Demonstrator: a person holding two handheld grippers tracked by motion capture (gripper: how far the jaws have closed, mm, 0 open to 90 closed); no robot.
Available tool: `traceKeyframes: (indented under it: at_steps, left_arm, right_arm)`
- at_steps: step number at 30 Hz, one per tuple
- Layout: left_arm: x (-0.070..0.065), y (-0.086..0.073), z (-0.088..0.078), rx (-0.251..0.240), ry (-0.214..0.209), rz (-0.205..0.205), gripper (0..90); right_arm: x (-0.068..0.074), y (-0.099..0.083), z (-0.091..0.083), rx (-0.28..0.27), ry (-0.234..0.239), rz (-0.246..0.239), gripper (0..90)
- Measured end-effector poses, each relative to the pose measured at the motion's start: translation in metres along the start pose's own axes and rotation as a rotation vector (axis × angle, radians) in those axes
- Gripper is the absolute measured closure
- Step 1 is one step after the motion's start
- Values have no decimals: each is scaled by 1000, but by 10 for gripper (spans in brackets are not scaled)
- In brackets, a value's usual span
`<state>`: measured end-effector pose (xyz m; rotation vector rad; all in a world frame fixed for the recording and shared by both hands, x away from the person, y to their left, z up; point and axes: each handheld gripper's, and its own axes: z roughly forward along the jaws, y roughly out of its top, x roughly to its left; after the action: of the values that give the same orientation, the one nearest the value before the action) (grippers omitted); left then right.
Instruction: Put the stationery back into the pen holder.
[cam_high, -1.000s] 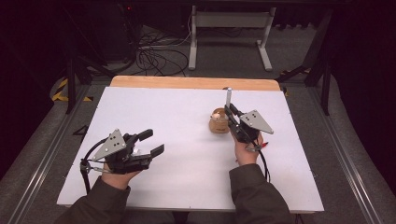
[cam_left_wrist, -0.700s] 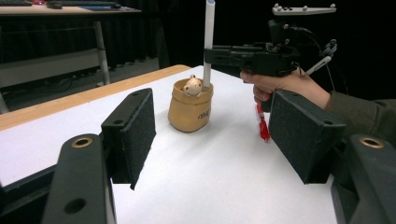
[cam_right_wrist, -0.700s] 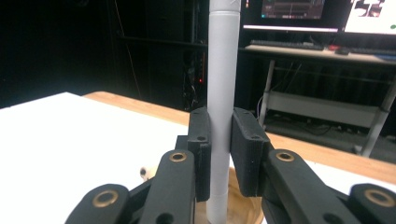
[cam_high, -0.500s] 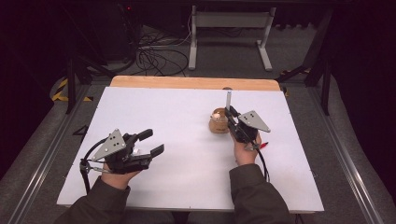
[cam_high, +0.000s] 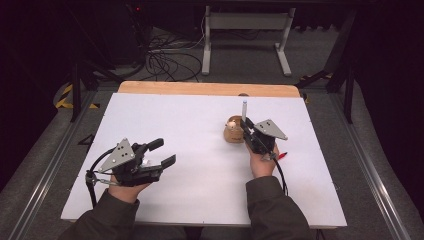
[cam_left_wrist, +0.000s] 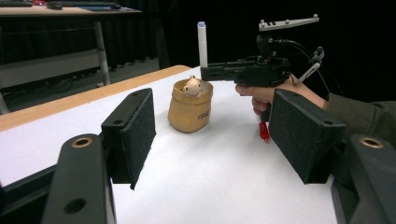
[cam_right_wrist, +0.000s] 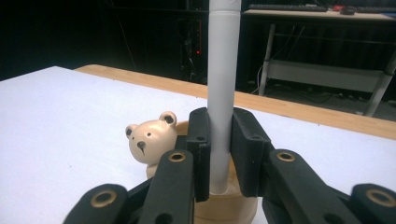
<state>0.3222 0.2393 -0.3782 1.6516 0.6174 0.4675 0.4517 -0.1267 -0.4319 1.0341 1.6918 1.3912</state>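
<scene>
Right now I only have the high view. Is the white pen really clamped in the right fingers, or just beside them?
Observer: Clamped. The right gripper view shows both fingers of the right gripper pressing on the white pen, which stands upright.
Operator: Is its tip inside the holder yet?
Observer: Its lower end shows just below the fingers, over the tan holder. I can't tell if it's past the rim.
Operator: What's the pale blob in there?
Observer: A small bear figure, peeking over the rim beside the pen.
</scene>
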Motion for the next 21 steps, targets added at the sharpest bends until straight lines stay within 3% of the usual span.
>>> traceKeyframes:
  at_steps: [8, 21]
  left_arm:
    - [0, 0, 0, -2, 0, 0, 327]
    - [0, 0, 1, 5, -3, 2, 327]
  right_arm:
    - [1, -3, 2, 32, 5, 1, 783]
    - [1, -5, 8, 41, 38, 26, 781]
